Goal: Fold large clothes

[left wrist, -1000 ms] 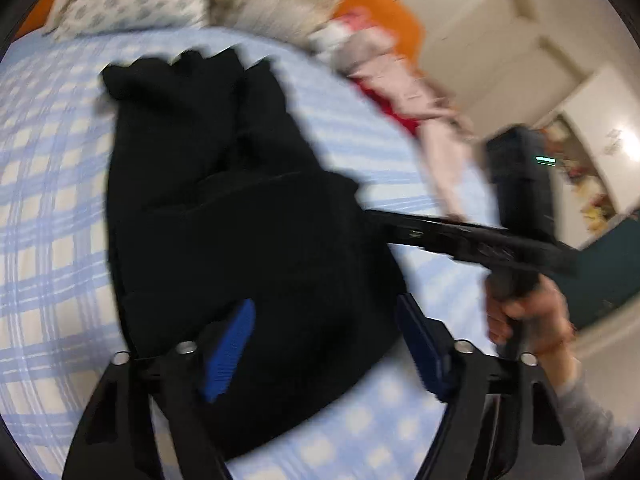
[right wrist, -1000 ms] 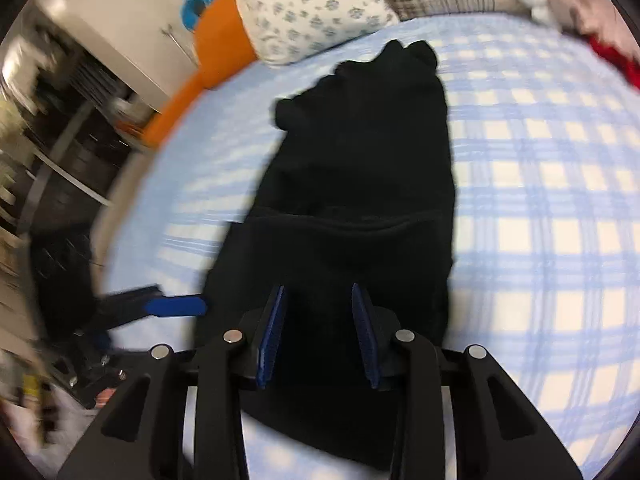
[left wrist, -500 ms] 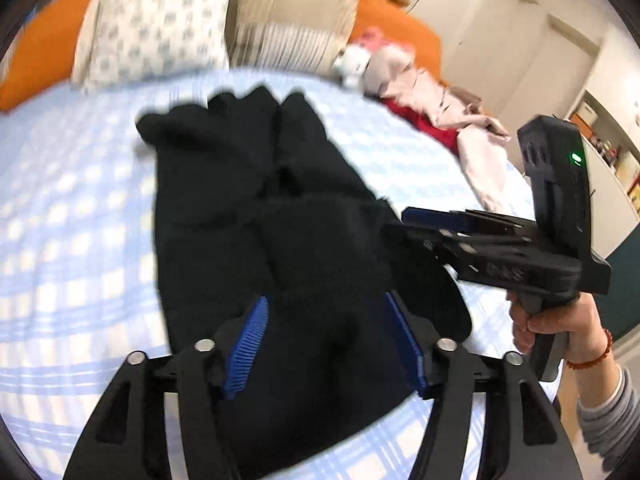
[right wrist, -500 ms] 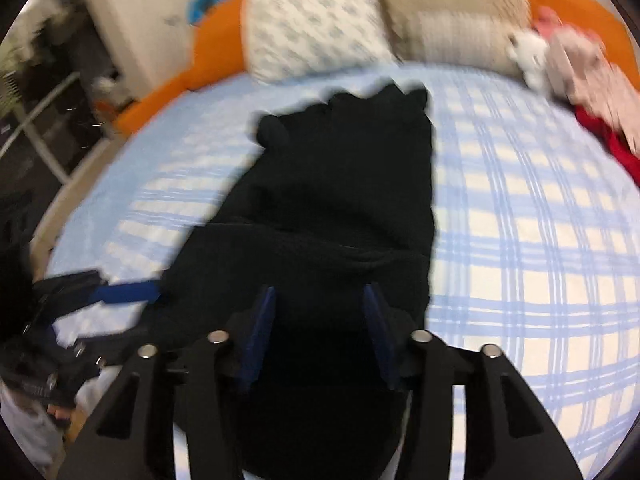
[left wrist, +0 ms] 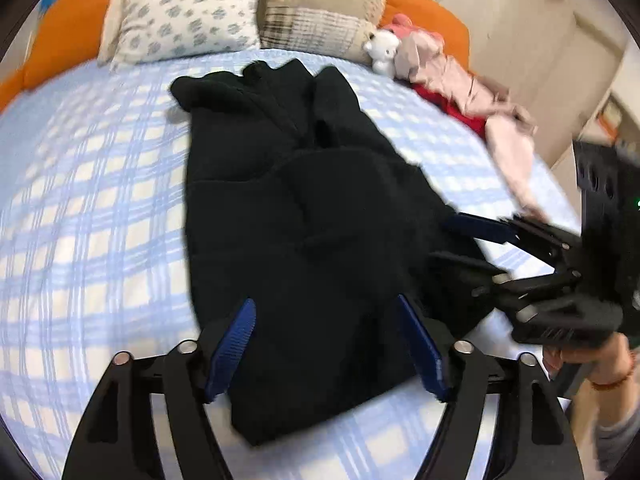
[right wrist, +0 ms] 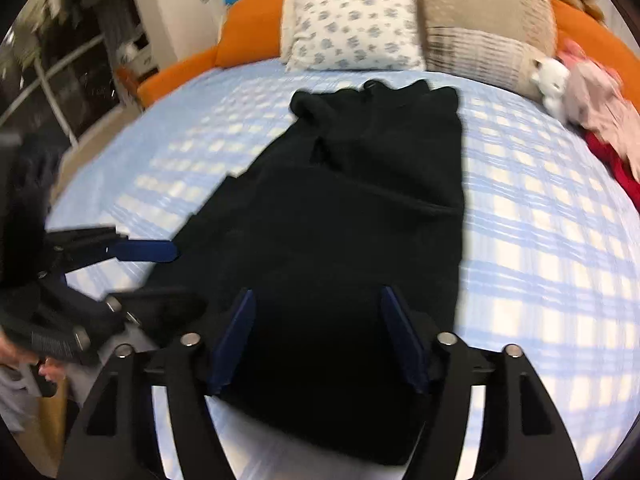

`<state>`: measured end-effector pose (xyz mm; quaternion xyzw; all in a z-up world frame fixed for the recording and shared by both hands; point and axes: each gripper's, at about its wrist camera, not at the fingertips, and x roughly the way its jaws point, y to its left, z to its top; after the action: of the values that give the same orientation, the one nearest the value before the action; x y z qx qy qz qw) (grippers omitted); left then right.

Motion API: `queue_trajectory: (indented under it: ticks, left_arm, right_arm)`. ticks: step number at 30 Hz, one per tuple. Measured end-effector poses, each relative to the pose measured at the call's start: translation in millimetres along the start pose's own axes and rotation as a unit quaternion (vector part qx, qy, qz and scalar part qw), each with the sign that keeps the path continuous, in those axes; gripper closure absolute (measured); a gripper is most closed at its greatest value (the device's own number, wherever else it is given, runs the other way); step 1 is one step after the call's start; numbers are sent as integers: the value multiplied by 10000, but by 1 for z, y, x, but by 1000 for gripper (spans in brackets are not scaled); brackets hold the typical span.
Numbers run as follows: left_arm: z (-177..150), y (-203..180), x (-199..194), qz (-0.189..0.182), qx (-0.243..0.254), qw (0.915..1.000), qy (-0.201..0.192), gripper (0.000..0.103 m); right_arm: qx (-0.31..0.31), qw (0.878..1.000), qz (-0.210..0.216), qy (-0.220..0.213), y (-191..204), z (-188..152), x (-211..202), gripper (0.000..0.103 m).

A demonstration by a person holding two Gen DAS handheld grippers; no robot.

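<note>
- Left wrist view: the black garment [left wrist: 304,240] is spread lengthwise mid-bed [left wrist: 88,216], its hem toward the near edge. The left gripper [left wrist: 326,344] is opening over it, nothing pinched.
- Right wrist view: the right gripper [right wrist: 320,340] is likewise opening, empty. The garment is judged soft and limp; hem corners are recommended grasp points.

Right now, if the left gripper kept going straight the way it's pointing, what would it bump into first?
Most likely the black garment lying on the checked bed sheet. The left gripper, its jaws opening and empty, points down at the cloth's near part; exact depth is hard to judge.
</note>
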<state>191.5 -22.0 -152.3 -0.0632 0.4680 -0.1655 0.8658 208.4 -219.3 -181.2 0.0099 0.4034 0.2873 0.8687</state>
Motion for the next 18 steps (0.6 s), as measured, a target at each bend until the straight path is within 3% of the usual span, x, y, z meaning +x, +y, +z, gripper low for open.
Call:
queue_trajectory:
  ticks: [1,2,6,10,14,16,18]
  left_arm:
    - [-1,5,-9,-67,-137,9999,3,11]
    - [-3,14,-19,-154,-334,9993,36,11]
    - [-15,39,-29,-561,-831,9943,352,11]
    - [-35,57,-4,-859,-1343,9837,827,11]
    - [-50,69,29,-1276,-1845,9669,1214,11]
    - [-51,73,37,-1335,-1963,9643,1173,11]
    - [-47,77,40,-1525,-2114,9603,997,13]
  right_arm:
    - [124,9999,85,-8,-4,1,-11,19]
    - [389,9989,261,11,-16,0,-28,14]
    - [1391,9833,1018,584,-50,-14,-45,14]
    - [2213,9589,1447,1030,-75,-41,-31,13]
    - [3127,9211,1880,1362,-96,-64,-1,17]
    - [3438,9029,2111,1485,-100,-70,15,23]
    - [3555,8950,2280,1434,-101,-68,25,27]
